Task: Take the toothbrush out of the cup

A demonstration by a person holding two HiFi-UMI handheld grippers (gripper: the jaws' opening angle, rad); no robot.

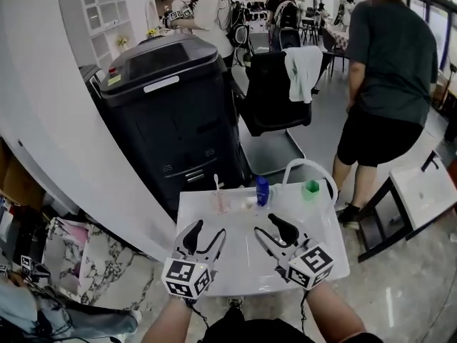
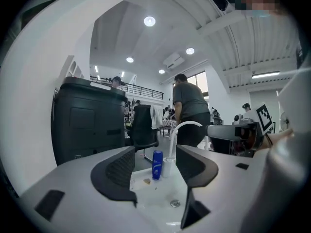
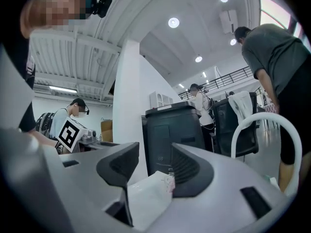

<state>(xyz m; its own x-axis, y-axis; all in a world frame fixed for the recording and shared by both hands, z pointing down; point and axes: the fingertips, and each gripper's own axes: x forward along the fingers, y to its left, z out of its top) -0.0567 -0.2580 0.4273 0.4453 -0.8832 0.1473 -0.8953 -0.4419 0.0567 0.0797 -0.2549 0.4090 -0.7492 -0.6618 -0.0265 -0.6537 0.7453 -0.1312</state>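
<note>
One toothbrush (image 1: pixel 217 186) stands upright in one clear cup (image 1: pixel 220 204) at the far left edge of the white sink (image 1: pixel 235 274). One blue bottle (image 1: pixel 262 190) is just to its right, and one small green container (image 1: pixel 311 187) sits under the curved white tap (image 1: pixel 307 164). Two grippers hover over the near part of the sink, apart from the cup: the left gripper (image 1: pixel 206 233) and the right gripper (image 1: pixel 267 227) each have jaws spread wide, gripping nothing

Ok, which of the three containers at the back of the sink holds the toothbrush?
The clear cup at the left, toothbrush standing in it; the blue bottle is in the middle, the green container at the right.
</note>
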